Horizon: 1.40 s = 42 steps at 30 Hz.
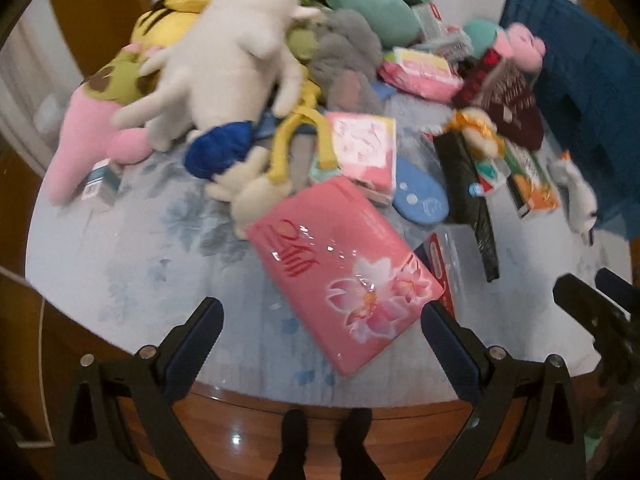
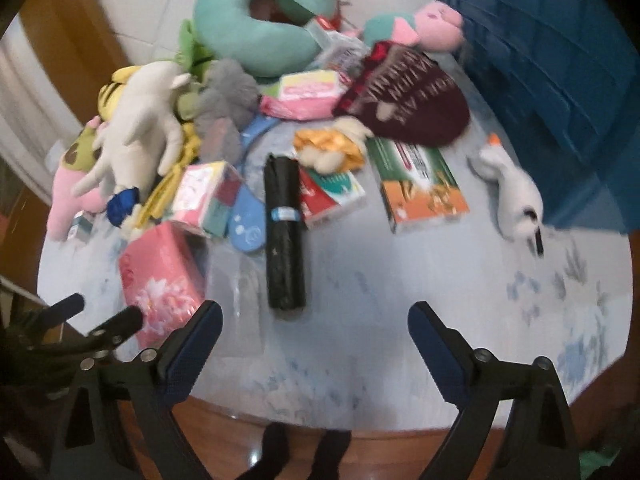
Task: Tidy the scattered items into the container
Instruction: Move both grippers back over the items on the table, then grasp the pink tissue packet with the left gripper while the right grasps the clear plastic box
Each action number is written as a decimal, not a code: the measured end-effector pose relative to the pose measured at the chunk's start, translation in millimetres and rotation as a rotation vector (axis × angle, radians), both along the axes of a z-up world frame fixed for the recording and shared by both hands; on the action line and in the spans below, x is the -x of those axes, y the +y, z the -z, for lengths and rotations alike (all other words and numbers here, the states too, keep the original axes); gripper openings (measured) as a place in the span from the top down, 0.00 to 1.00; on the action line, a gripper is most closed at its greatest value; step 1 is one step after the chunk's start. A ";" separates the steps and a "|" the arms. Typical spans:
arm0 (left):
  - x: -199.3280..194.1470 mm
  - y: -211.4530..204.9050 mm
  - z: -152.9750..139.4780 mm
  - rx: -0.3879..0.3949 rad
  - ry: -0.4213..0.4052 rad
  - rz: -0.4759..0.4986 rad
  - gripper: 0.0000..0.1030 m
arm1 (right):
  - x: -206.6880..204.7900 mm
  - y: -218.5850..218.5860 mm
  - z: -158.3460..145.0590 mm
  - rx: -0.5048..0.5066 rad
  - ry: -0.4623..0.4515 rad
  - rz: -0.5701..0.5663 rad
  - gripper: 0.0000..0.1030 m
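Observation:
A round table [image 2: 400,280] is strewn with plush toys, tissue packs and boxes. My left gripper [image 1: 320,312] is open at the near edge, and the near end of a pink flowered tissue pack [image 1: 340,272] lies between its fingertips. My right gripper [image 2: 316,310] is open and holds nothing, a little short of a black roll [image 2: 284,232]. The blue crate [image 2: 540,60] stands at the far right, with a small white plush [image 2: 516,196] beside it. From the right wrist view the left gripper [image 2: 104,316] shows next to the pink pack [image 2: 160,276].
A white plush [image 1: 236,64], a teal neck pillow [image 2: 256,28], a maroon knit hat [image 2: 408,104] and a green-orange box [image 2: 420,184] crowd the far half. The table's near right is bare cloth. A person's feet [image 1: 324,440] stand on the wooden floor below the edge.

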State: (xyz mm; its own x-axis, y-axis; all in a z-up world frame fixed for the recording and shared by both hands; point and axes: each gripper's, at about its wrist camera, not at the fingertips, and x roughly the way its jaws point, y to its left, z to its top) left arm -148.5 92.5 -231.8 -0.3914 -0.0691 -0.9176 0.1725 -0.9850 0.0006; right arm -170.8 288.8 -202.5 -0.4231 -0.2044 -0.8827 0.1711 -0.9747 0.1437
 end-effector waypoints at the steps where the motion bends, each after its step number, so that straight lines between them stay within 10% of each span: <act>1: 2.2 1.7 6.2 0.001 -0.011 0.017 0.02 | -2.6 -1.2 3.8 -0.007 -0.008 0.005 0.07; 21: -2.5 -90.0 12.8 -0.017 -0.008 0.070 0.03 | -15.3 -65.3 54.8 -0.034 -0.070 0.083 0.07; 38: 28.3 -40.7 40.2 -0.028 -0.026 0.055 0.07 | -5.4 -62.5 78.5 -0.064 -0.079 0.080 0.14; 40: 25.0 -47.0 43.0 -0.036 -0.026 0.054 0.09 | -3.5 -65.3 79.9 -0.071 -0.074 0.064 0.20; 42: 20.7 -54.8 42.4 -0.035 -0.022 0.040 0.12 | -1.9 -68.4 81.8 -0.079 -0.077 0.058 0.49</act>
